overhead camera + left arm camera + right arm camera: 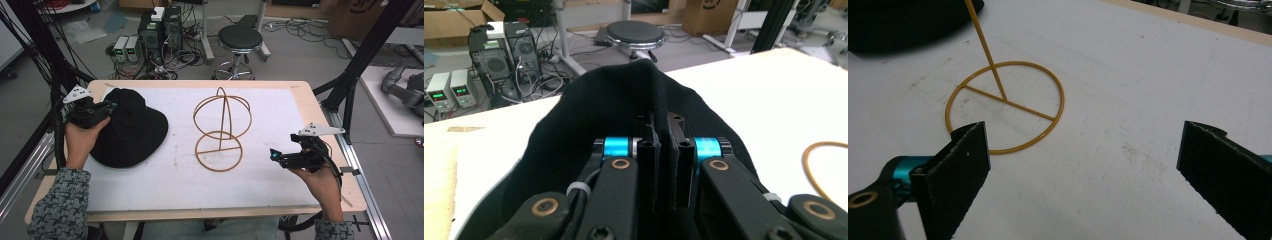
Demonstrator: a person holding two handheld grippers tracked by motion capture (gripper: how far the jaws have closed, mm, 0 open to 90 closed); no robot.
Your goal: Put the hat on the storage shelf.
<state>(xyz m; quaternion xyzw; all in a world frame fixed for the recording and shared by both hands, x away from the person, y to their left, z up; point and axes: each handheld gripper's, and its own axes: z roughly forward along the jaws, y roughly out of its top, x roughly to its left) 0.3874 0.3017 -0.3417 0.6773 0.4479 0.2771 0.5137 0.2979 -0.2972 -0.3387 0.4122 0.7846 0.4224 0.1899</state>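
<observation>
White sheeting covers the counter (280, 100). At its left lies a black hat (131, 131); the left gripper (663, 165) has a fold of it pinched between its jaws. A wire hat stand (220, 131) sits mid-counter. Well right of it, the right gripper (1083, 175) hovers, jaws spread wide, the stand's base ring ahead of them.

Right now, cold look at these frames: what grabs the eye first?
The black hat lying at the table's left, its fabric pinched between the shut jaws of the left gripper. Next, the wire hat stand upright mid-table: a ring base, a thin post and a hooped top. The right gripper hovers with jaws wide open near the stand's base ring, touching nothing.
</observation>
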